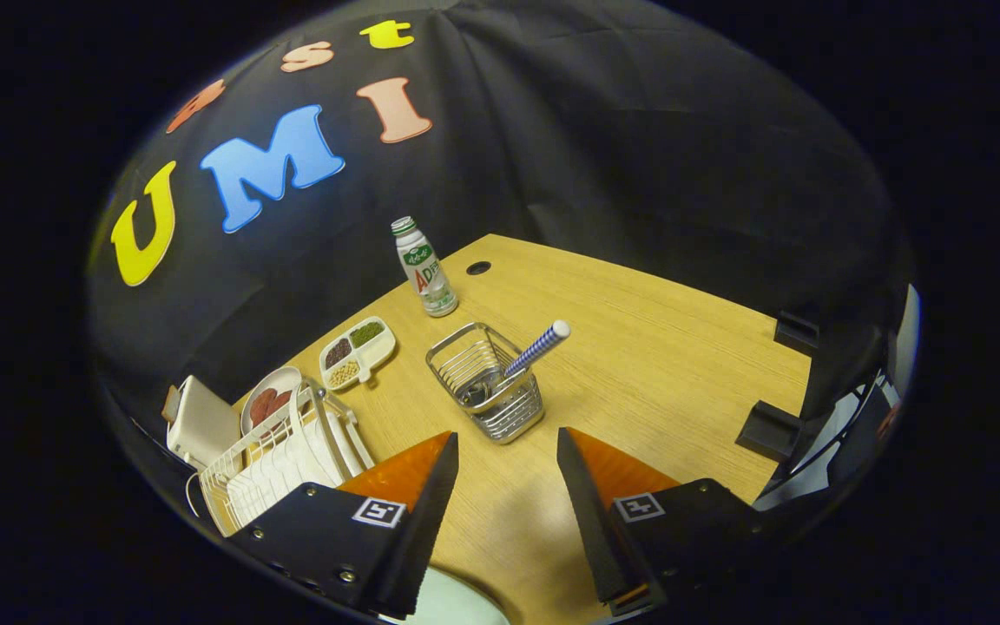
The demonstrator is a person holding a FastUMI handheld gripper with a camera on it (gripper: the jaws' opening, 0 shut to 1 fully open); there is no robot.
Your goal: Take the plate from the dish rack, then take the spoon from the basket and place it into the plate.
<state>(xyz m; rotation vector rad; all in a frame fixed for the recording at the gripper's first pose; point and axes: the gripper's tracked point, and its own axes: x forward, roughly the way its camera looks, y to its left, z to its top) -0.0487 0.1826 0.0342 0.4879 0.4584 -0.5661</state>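
My gripper point(507, 434) hangs open above the wooden table point(656, 347), with nothing between its fingers. Just beyond the fingertips stands a wire basket point(500, 415). A spoon point(539, 345) with a blue-and-white checked handle leans out of it toward the right. A white dish rack point(274, 460) sits to the left of the left finger, which hides part of it. I cannot tell what the rack holds. The pale rounded rim of a plate point(457, 606) shows on the table below the fingers' base, close to me.
A small white-and-green bottle point(424, 269) stands upright behind the basket. A divided snack tray point(358, 351) and a dish of red food point(270, 399) lie beyond the rack. A white box point(205, 425) is at the far left. Black brackets point(769, 430) line the table's right edge.
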